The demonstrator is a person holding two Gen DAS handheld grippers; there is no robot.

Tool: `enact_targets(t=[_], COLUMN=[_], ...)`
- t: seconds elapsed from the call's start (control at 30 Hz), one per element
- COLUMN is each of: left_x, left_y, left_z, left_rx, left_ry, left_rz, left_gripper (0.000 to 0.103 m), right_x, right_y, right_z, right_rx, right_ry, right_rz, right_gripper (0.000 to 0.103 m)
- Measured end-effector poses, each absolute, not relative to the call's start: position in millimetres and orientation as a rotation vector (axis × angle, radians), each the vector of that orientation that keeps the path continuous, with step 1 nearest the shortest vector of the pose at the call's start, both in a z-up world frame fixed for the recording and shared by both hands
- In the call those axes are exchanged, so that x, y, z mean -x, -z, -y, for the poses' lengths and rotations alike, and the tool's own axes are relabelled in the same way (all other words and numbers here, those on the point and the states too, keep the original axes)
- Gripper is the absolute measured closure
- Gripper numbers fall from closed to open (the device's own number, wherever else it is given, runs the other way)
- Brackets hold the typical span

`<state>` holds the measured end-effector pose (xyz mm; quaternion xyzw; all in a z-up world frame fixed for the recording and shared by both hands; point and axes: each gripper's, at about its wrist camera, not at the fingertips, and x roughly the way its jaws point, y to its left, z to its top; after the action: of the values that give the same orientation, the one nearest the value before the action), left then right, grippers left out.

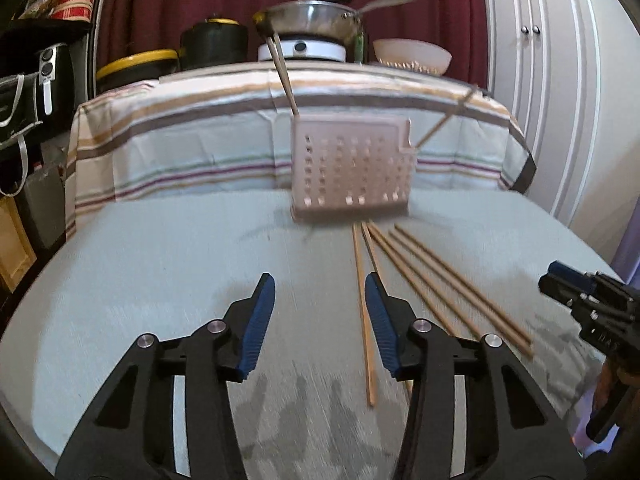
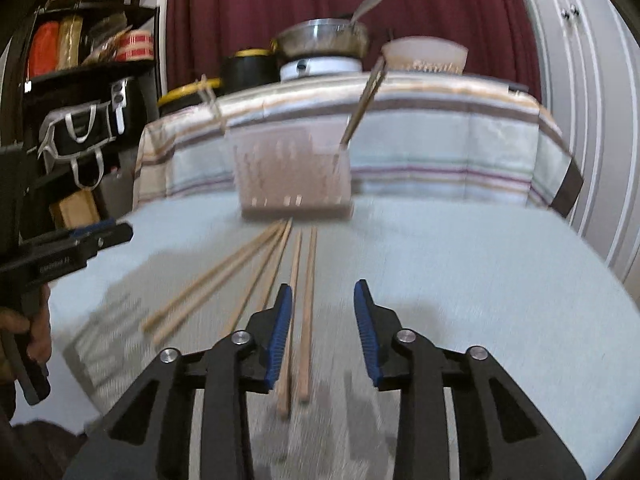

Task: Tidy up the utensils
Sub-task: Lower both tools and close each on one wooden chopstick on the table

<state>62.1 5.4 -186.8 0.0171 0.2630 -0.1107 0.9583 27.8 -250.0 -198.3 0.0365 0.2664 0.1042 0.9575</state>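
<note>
A pink perforated utensil holder (image 1: 352, 168) (image 2: 294, 172) stands on the pale cloth, with chopsticks (image 1: 284, 76) (image 2: 366, 100) sticking out at each end. Several loose wooden chopsticks (image 1: 440, 292) (image 2: 224, 284) lie fanned out on the cloth in front of it. My left gripper (image 1: 319, 284) is open above the cloth, and one chopstick (image 1: 366, 340) lies just inside its right finger. My right gripper (image 2: 323, 286) is open too, over two chopsticks (image 2: 306, 340) lying close to its left finger. Neither gripper's pads press on anything. Each view also shows the other gripper (image 1: 560, 280) (image 2: 120, 232) at its edge.
Behind the holder rises a striped cloth-covered surface (image 1: 200, 128) bearing a steel pan (image 1: 312, 16) on a white burner, a white bowl (image 1: 412, 56) and black containers (image 1: 212, 44). Dark shelves with bags (image 2: 80, 128) stand at the left, white cabinet doors (image 1: 560, 80) at the right.
</note>
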Motion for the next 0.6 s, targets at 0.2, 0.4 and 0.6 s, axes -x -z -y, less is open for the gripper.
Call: enact_targets(t=[0.2,0.4,0.6], left_x=[-52.5,-49.3,-47.7], left_y=[209.6,218.3,223.3], left_z=[0.3,5.9,10.8], left_rx=[-0.029,-0.034,-0.031], left_ry=[0.237,0.247,0.267], left_rz=[-0.579,-0.603,-0.621], left_gripper=[0.060,0.060,0.061], right_x=[-23.4,-23.5,-23.0], right_y=[222.3,231.3,234.1], right_z=[244.5,242.5,249.9], right_rx=[-0.069,-0.067,-0.084], right_ry=[-0.242,-0.237,-0.213], right_rz=[-0.608,-0.635,-0.652], right_gripper=[0.080,0.088,0.092])
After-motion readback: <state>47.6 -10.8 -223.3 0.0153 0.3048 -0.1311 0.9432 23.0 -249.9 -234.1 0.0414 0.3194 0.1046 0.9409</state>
